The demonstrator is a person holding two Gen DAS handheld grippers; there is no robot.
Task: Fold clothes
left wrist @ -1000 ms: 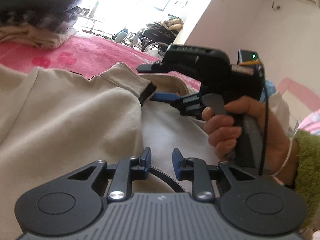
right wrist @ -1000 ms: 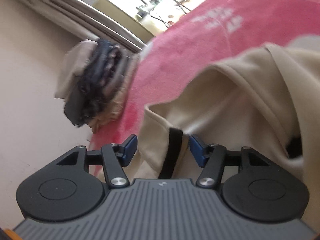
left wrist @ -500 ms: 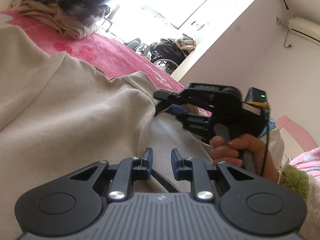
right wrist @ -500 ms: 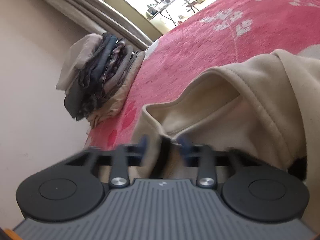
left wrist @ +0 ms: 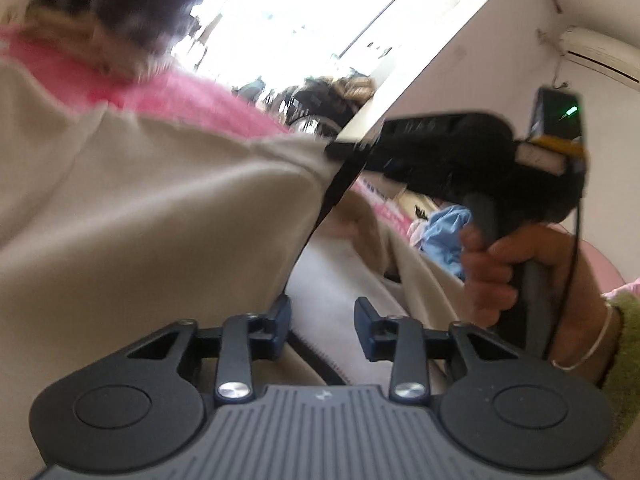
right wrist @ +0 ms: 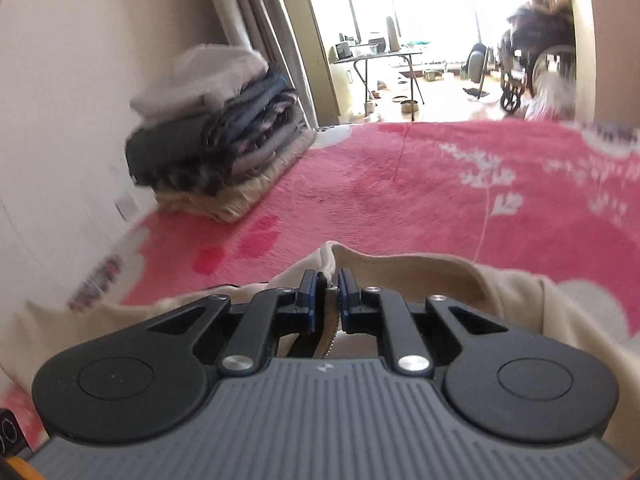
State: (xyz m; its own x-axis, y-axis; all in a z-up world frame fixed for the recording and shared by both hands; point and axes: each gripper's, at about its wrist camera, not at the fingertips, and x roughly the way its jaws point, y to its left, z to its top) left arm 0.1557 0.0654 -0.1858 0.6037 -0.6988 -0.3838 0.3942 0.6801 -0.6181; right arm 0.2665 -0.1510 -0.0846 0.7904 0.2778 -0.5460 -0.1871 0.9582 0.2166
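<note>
Left gripper (left wrist: 323, 320): black linkage arms showing silver screws, blue pads, ribbed grey housing. Right hand (left wrist: 516, 264) wearing silver bangle, fuzzy green sleeve.

In the right wrist view, the jacket (right wrist: 420, 276) lies across the bottom of the frame, on the bed (right wrist: 400, 184). A pile of folded clothes (right wrist: 216, 128) sits on the bed at the upper left, against the wall. A folding table (right wrist: 380, 60) and a wheelchair (right wrist: 532, 56) stand behind the bed, at the top. In the left wrist view, the jacket (left wrist: 140, 208) fills the left side, and the right gripper (left wrist: 352, 156) is at the right, touching its edge.
</note>
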